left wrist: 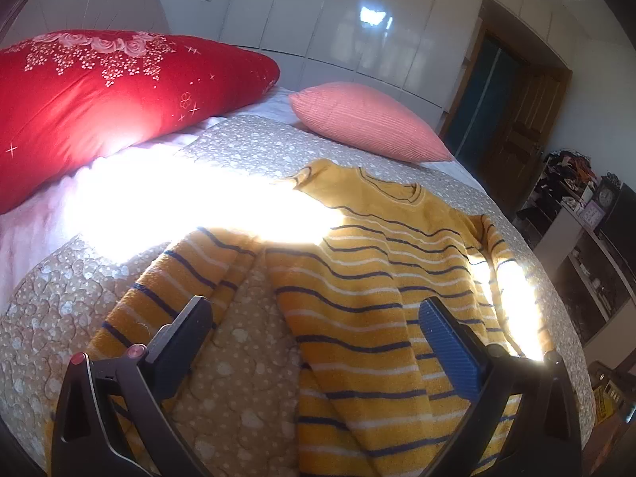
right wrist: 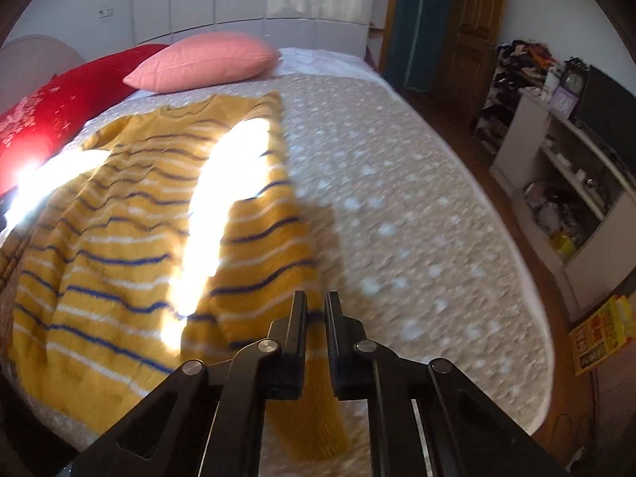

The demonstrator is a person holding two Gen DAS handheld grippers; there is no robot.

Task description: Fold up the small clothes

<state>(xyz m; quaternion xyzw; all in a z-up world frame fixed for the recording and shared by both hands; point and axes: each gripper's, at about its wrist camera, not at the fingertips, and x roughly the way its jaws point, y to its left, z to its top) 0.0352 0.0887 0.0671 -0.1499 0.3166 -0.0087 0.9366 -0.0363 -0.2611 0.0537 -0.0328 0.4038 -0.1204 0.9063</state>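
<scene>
while the yellow striped sweater (left wrist: 377, 278) is spread on the bed (right wrist: 397, 198), no fold is done. its sleeve (right wrist: 278, 238) is pinched by the right gripper (right wrist: 316, 306). the left gripper (left wrist: 314, 318) is held wide open.

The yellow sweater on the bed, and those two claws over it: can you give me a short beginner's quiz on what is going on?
1. True or false: the left claw is clamped on the yellow striped sweater.
2. What is the right claw shut on? A a towel. B the sweater. C a sock.
3. How many pillows lie on the bed?

Key: 1 false, it hangs open above the sweater. 2 B, on a sleeve end. 3 two: the red pillow and the pink pillow.
</scene>
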